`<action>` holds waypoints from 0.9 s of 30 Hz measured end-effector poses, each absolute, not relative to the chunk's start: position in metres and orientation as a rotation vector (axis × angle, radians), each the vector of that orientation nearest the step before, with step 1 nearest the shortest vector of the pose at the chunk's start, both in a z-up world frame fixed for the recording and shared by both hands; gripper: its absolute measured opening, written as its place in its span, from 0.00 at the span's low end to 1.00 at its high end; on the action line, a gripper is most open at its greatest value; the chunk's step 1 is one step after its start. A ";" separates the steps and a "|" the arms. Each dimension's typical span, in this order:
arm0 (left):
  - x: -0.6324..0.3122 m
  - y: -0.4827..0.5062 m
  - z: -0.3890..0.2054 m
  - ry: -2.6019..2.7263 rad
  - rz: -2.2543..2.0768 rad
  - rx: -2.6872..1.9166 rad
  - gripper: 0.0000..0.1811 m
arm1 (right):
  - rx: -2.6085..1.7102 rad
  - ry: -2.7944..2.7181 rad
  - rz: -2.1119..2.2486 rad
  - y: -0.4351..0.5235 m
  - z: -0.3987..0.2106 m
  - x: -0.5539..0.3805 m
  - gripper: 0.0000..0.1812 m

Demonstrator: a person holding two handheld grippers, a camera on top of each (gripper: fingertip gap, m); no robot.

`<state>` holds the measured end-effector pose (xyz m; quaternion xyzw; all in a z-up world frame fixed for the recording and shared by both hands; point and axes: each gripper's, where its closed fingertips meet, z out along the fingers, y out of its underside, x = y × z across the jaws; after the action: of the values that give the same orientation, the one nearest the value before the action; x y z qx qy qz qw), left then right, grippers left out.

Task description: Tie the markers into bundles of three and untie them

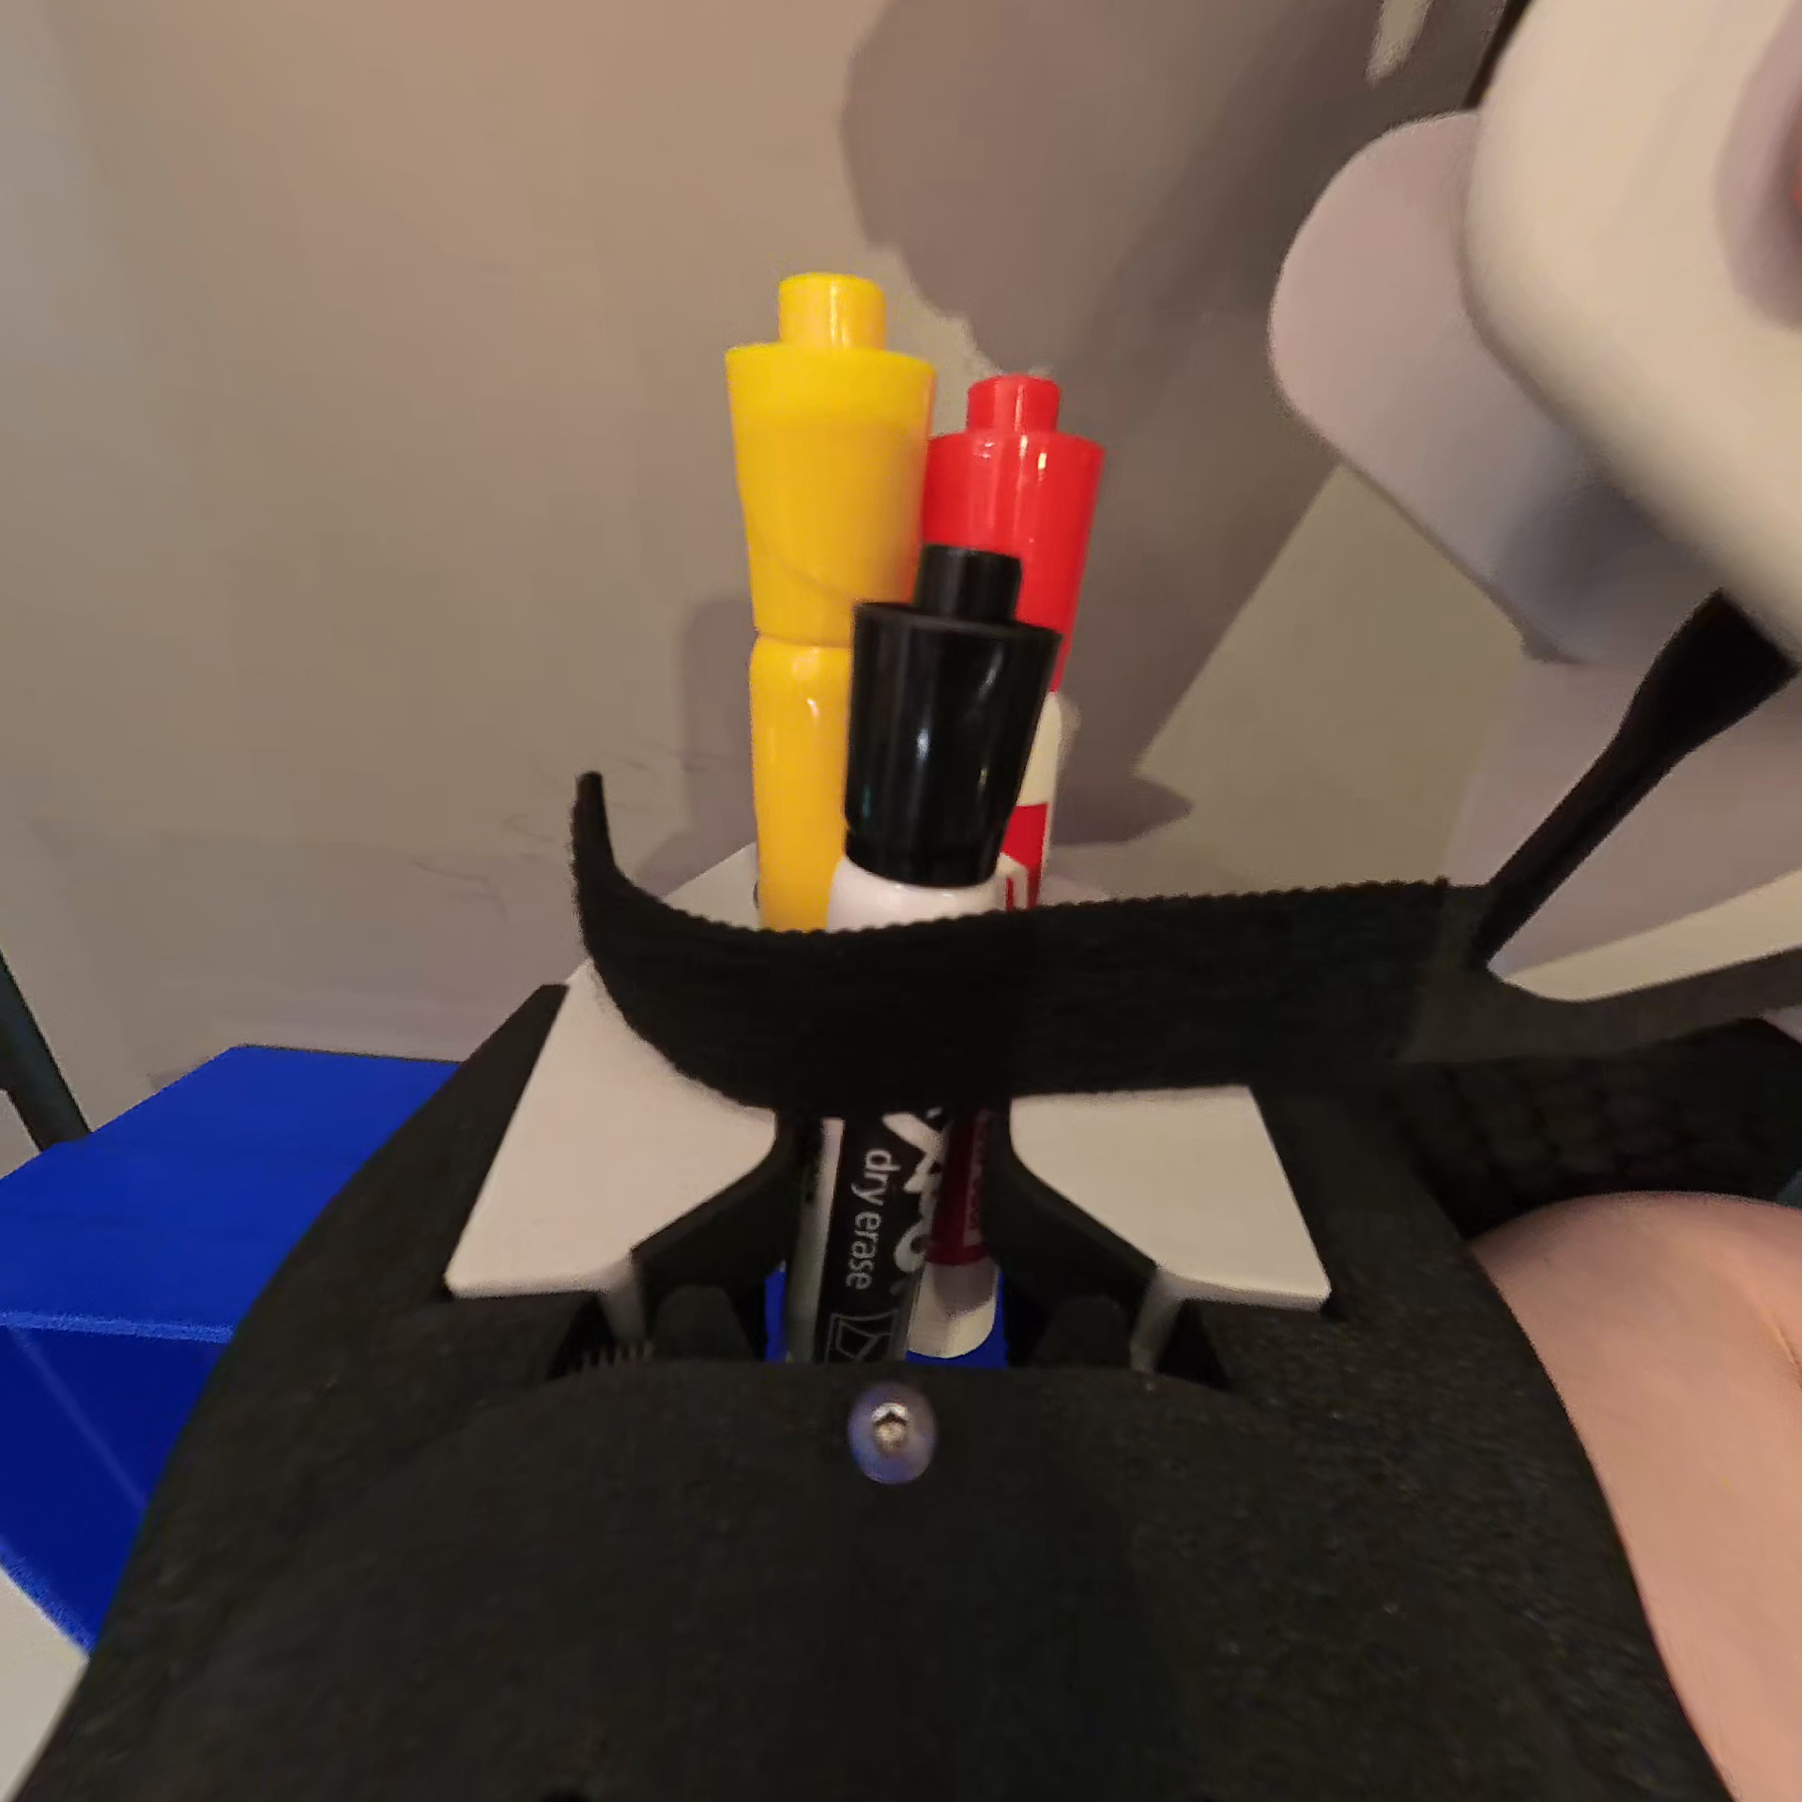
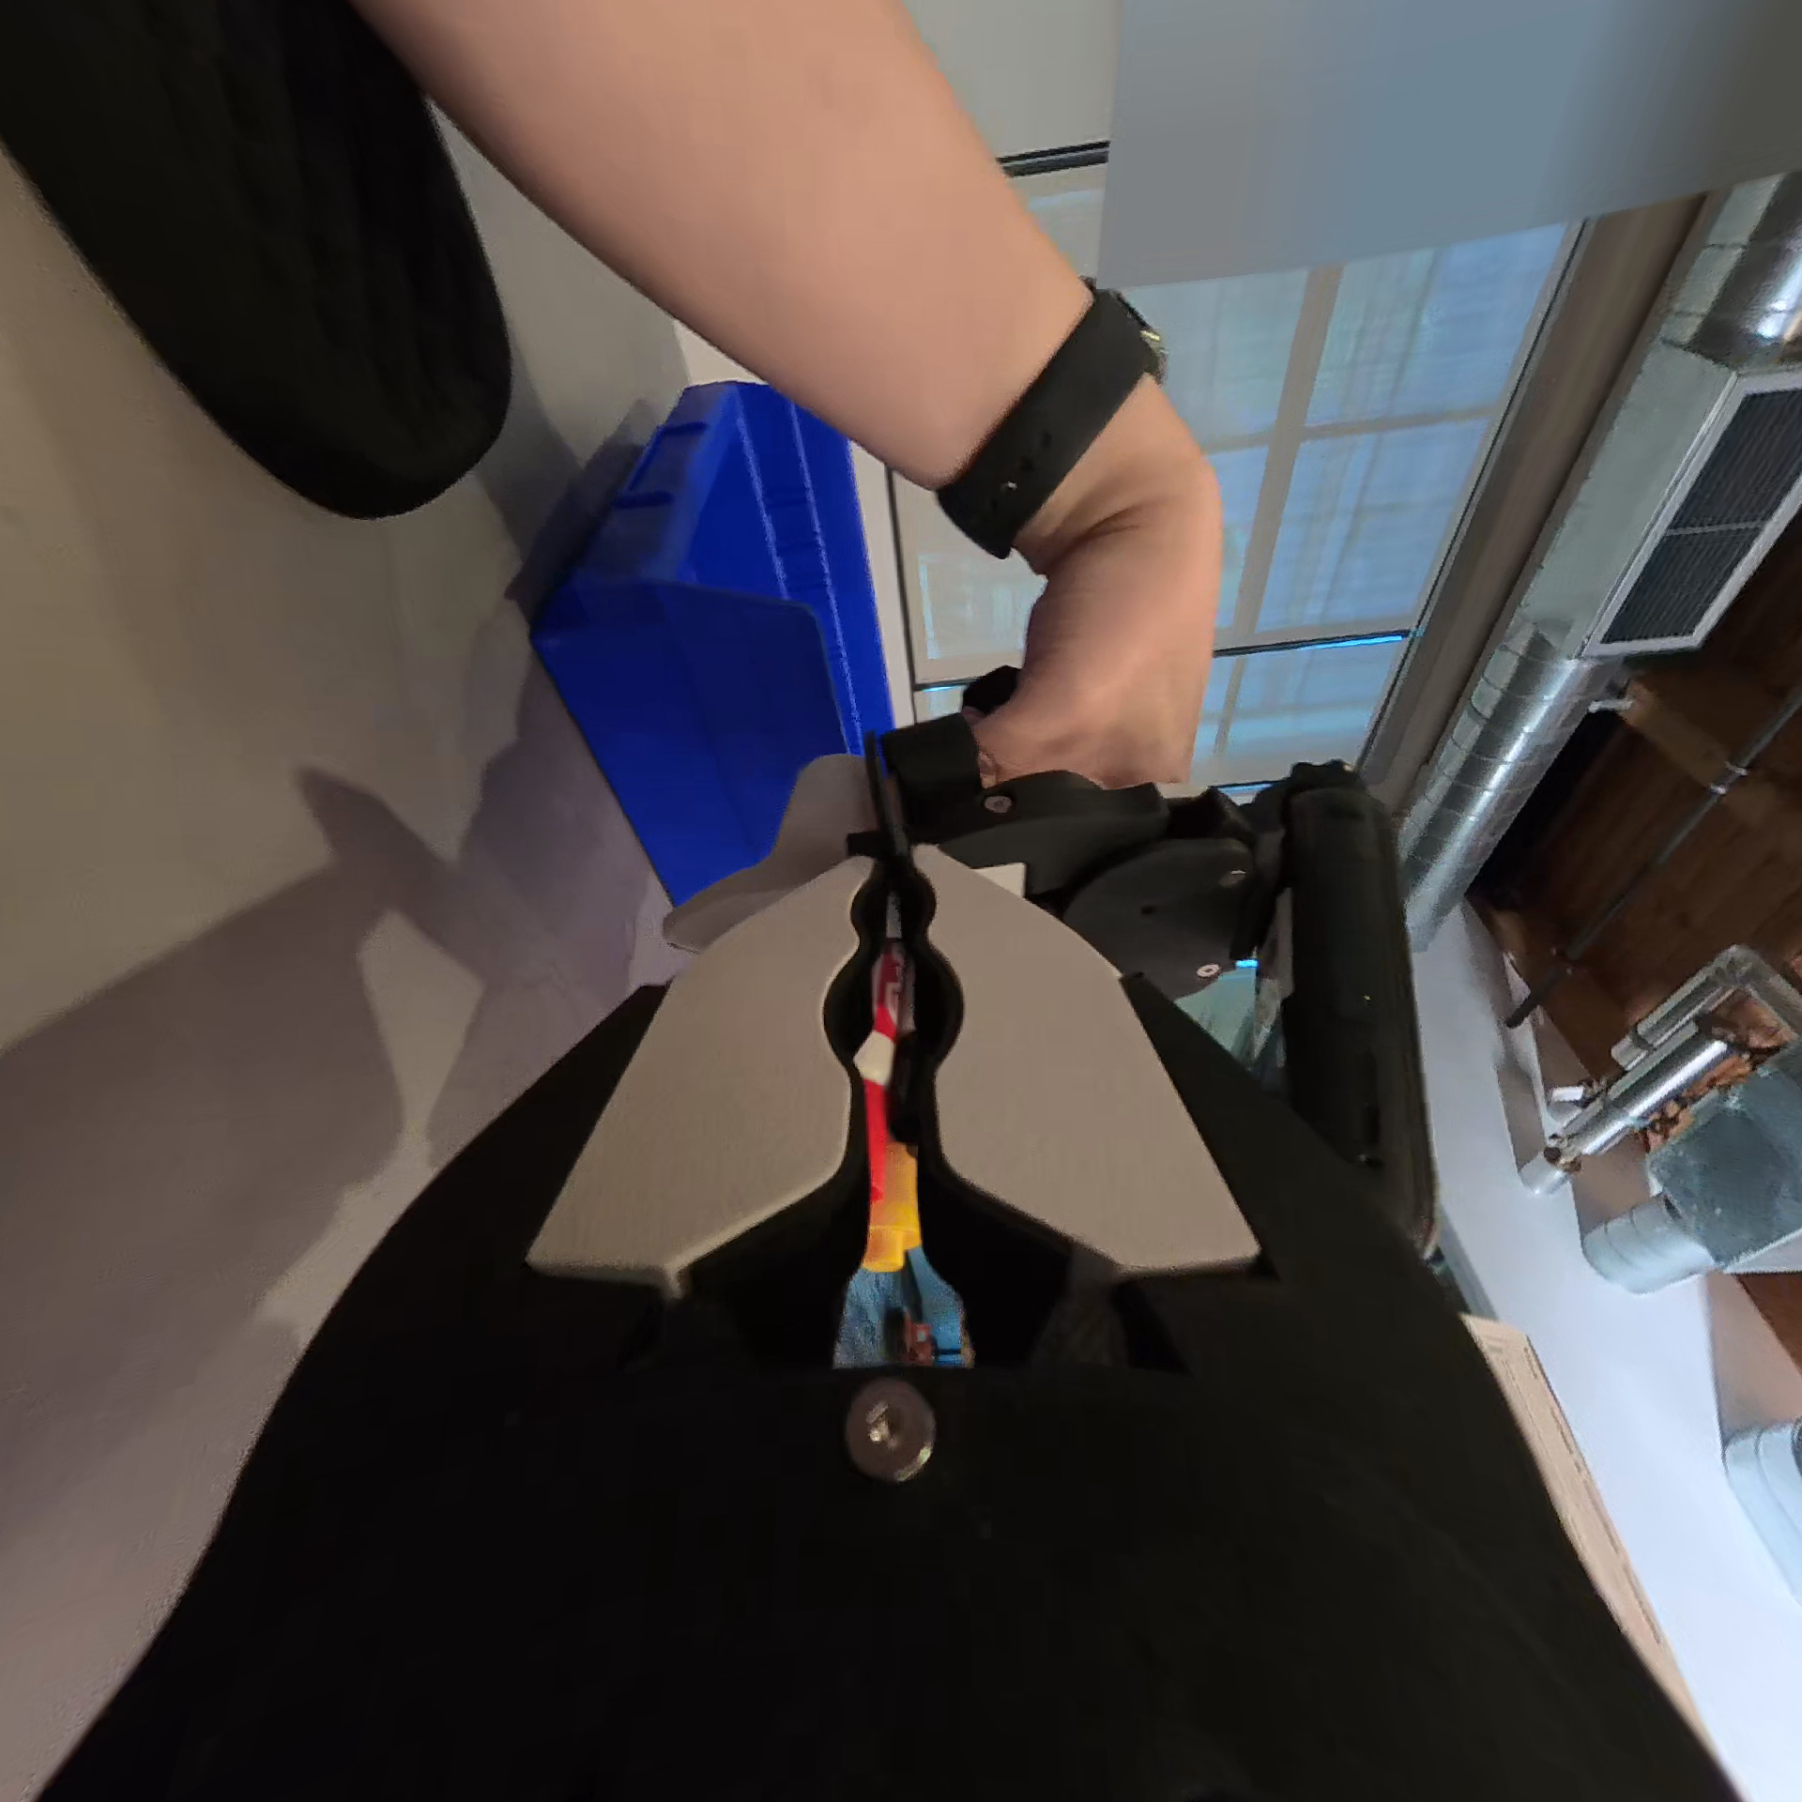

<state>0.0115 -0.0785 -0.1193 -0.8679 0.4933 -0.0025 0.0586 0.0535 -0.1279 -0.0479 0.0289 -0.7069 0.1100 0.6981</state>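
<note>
At the far left of the left wrist view a blue bin (image 1: 185,1209) sits on the pale tabletop (image 1: 293,780), low beside your left tongs (image 1: 892,1219). Those tongs are drawn narrow, clamped on the barrels of three markers that stand with their long axis running straight away from the camera, caps at the far end: the yellow marker (image 1: 824,546) leftmost and reaching farthest, the black marker (image 1: 941,741) in front, the red marker (image 1: 1014,546) just right of it.

Across the barrels, just ahead of the fingertips, lies the black strap (image 1: 975,985), its left end curled up free, its right end pulled level toward the right tongs (image 1: 1472,965), whose dark tips pinch it. So the strap runs crosswise to the markers, and your right hand alone steers it; I judge the next move turns on carrying that end around the bundle, or peeling it off.

The right wrist view shows what the left cannot: the right tongs (image 2: 892,878) nearly closed on the thin strap edge (image 2: 887,809), your left hand (image 2: 1102,644) with a black wristband (image 2: 1053,419) gripping its handle, and the bin (image 2: 712,624) beyond. The markers show there only as red and yellow slivers between the fingers.
</note>
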 end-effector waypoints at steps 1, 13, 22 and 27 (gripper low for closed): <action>0.011 -0.078 -0.119 1.496 -0.004 -2.623 0.23 | 0.081 -1.590 0.230 -0.129 -0.051 0.054 0.02; 0.012 -0.064 -0.110 1.502 0.077 -2.502 0.23 | 0.086 -1.604 0.205 -0.127 -0.058 0.054 0.02; 0.014 -0.067 -0.109 1.504 0.070 -2.509 0.23 | 0.084 -1.598 0.207 -0.124 -0.056 0.055 0.02; 0.016 -0.069 -0.110 1.507 0.056 -2.516 0.23 | 0.077 -1.604 0.210 -0.123 -0.058 0.055 0.03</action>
<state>0.0158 -0.0693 -0.1096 -0.8530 0.5111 0.0191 0.1038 0.0548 -0.1231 -0.0579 0.0346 -0.7171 0.0939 0.6897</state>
